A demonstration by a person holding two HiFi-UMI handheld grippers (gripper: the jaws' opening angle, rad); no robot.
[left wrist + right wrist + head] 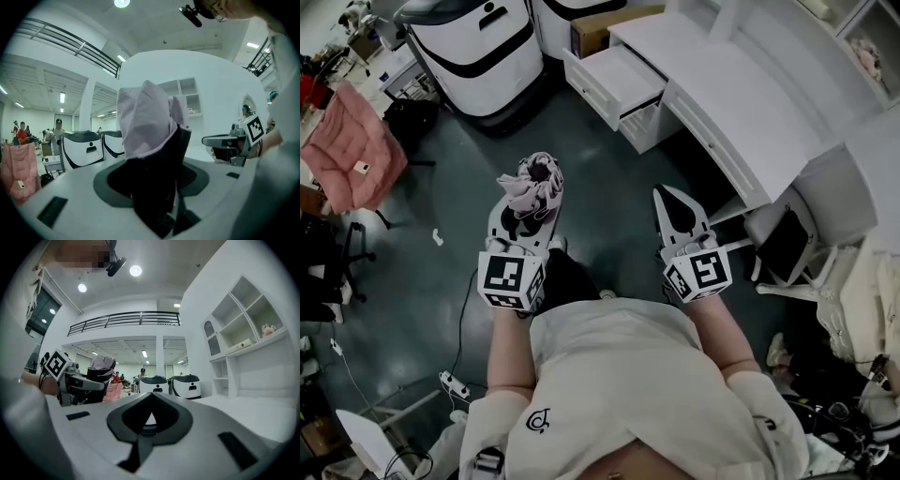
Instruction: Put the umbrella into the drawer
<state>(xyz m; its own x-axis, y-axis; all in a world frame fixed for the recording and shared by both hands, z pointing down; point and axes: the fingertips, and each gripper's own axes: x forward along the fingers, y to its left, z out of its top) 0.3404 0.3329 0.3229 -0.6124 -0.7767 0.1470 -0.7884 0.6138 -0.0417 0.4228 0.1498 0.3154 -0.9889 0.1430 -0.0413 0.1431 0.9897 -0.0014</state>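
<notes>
Carry step. Left gripper (528, 199) clenched on folded pale-lilac-and-black fabric umbrella (534, 176), over dark floor (609, 187), well apart from open white drawer (614, 80) at white desk (741, 84) end. Right gripper (667, 199) closed, empty. Next, likely: bring umbrella over drawer, lower, release.

The umbrella (532, 184) is pale pink and black, the drawer (614, 81) white.

Left tool (528, 199) clamps umbrella (534, 176); right tool (668, 194) jaws together, both level.
</notes>
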